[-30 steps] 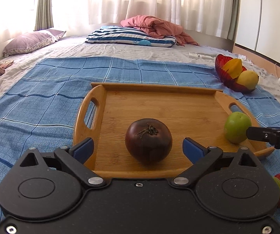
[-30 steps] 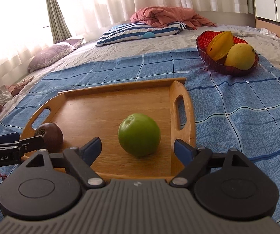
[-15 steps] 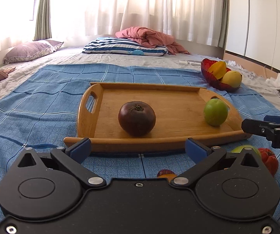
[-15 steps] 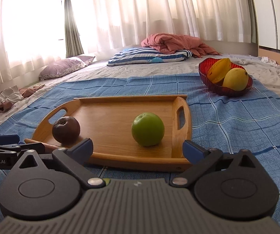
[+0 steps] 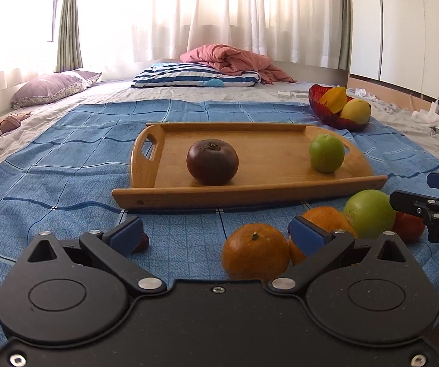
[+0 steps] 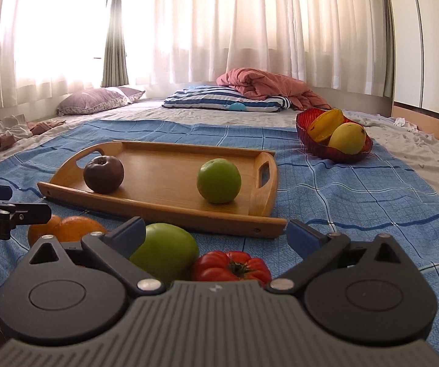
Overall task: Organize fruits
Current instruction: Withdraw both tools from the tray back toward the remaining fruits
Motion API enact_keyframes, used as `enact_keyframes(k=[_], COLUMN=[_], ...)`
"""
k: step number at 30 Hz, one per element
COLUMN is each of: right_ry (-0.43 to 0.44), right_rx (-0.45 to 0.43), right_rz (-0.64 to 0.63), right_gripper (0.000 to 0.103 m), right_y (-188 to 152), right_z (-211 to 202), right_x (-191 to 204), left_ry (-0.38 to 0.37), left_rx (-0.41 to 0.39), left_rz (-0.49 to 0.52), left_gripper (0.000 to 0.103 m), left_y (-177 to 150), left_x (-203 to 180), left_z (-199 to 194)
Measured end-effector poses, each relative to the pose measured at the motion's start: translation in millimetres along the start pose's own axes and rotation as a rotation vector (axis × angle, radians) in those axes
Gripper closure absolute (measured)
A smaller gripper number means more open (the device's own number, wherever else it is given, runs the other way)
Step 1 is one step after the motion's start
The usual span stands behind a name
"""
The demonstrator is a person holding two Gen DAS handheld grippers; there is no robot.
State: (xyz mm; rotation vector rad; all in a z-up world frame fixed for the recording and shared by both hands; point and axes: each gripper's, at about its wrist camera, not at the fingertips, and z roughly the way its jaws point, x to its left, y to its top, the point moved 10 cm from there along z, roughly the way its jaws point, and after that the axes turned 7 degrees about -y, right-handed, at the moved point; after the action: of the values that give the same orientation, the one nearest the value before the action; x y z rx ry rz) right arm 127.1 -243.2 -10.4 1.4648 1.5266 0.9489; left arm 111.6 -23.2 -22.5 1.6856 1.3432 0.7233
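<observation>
Both grippers have their jaws wide open, and neither one holds any fruit. The left gripper hangs over the blue checked cloth. An orange sits in the gap, close to its right blue pad. A second orange hides behind that pad at about 2 o'clock, and a big green fruit sits further that way. Something small and dark red peeks out beside the left pad, but I cannot tell what it is.

The right gripper has a ribbed red tomato low between its pads. The green fruit touches the tomato and sits right by the left pad.

At 12 o'clock lies the wooden tray. A dark purple tomato and a green apple sit on it, well apart. A red bowl with a yellow mango waits far off at 1 o'clock.

What could go wrong? The loose fruits crowd together. If the right jaws close now, a pad could bump the green fruit and make it roll off. A hard squeeze could squash the tomato. The two grippers are near each other, so they could knock together. Round fruit could also roll on the smooth tray.
</observation>
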Motion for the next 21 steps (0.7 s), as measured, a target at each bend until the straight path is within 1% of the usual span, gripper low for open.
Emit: enact_keyframes(k=[4, 12, 15, 19, 20, 21], right_ry=[-0.019, -0.052, -0.065, -0.054, -0.051, -0.049], right_rx=[-0.002, -0.007, -0.011, -0.007, -0.007, -0.006], right_rz=[-0.022, -0.041, -0.056, -0.089, -0.099, -0.105], right_gripper=[0.0, 0.0, 0.0, 0.004, 0.005, 0.007], right_y=[-10, -24, -27, -32, -33, -34], right_z=[-7, -17, -18, -18, -18, -18], right_x=[-3, -10, -11, -6, -4, -2], left_ry=[-0.006, 0.016, 0.012, 0.014, 0.021, 0.027], left_rx=[0.014, 0.034, 0.042, 0.042, 0.04, 0.038], left_rz=[0.007, 0.016, 0.015, 0.018, 0.021, 0.023], left_gripper=[0.0, 0.0, 0.003, 0.008, 0.007, 0.008], left_y=[-8, -19, -21, -22, -22, -23], left_x=[-3, -1, -1, -2, -3, -3], left_z=[0, -2, -3, -3, -3, -4])
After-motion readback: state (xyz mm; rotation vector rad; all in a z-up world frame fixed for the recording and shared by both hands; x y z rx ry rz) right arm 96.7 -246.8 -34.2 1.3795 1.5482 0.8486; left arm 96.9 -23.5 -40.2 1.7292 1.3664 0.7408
